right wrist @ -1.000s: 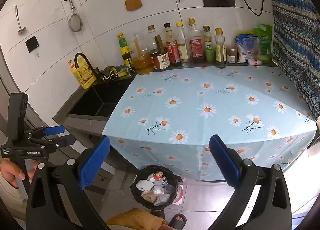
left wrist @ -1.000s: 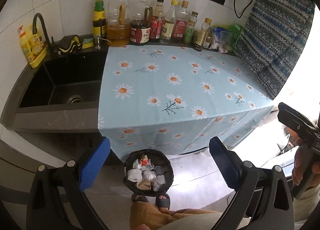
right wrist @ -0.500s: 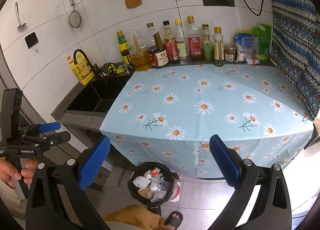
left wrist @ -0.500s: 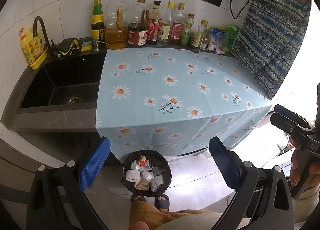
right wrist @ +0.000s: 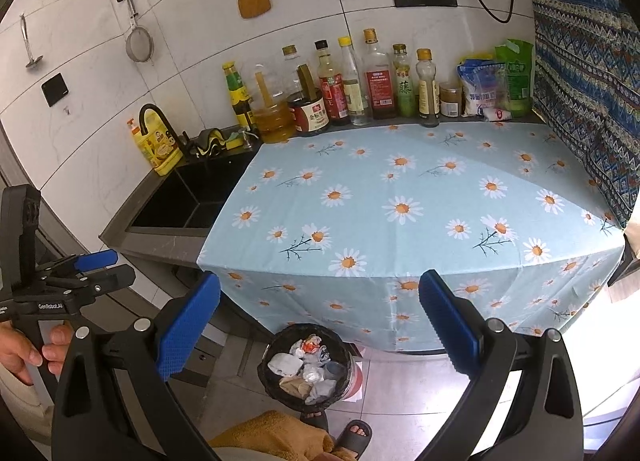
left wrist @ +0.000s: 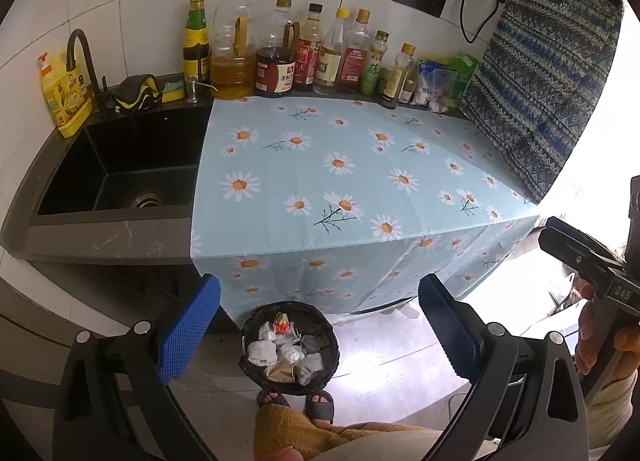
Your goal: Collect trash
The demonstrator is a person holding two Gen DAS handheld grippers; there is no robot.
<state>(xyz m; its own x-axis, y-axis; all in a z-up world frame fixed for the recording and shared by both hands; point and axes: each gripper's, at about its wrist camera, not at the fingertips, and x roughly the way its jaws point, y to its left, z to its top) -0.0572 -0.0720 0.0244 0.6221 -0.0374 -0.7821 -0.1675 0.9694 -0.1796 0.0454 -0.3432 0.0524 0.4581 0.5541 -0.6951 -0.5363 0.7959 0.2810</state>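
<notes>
A black waste bin (left wrist: 289, 347) (right wrist: 308, 367) stands on the floor below the counter's front edge, filled with crumpled white paper and a red wrapper. My left gripper (left wrist: 318, 325) hangs open above and in front of the bin, nothing between its blue pads (left wrist: 188, 331). My right gripper (right wrist: 318, 327) is open too, held back from the counter with empty jaws. Each gripper shows in the other's view: the right gripper (left wrist: 576, 249) at the far right, the left gripper (right wrist: 96, 267) at the far left. The daisy tablecloth (left wrist: 344, 181) (right wrist: 408, 213) carries no loose trash.
A black sink (left wrist: 120, 169) with a tap lies left of the cloth. Several sauce and oil bottles (left wrist: 304, 57) and packets (right wrist: 496, 85) line the back wall. A patterned curtain (left wrist: 536, 93) hangs at the right. Sandalled feet (left wrist: 296, 405) stand by the bin.
Both grippers have drawn back and risen a little, so the counter and bin sit slightly farther and lower in view. Both stayed open and empty.
</notes>
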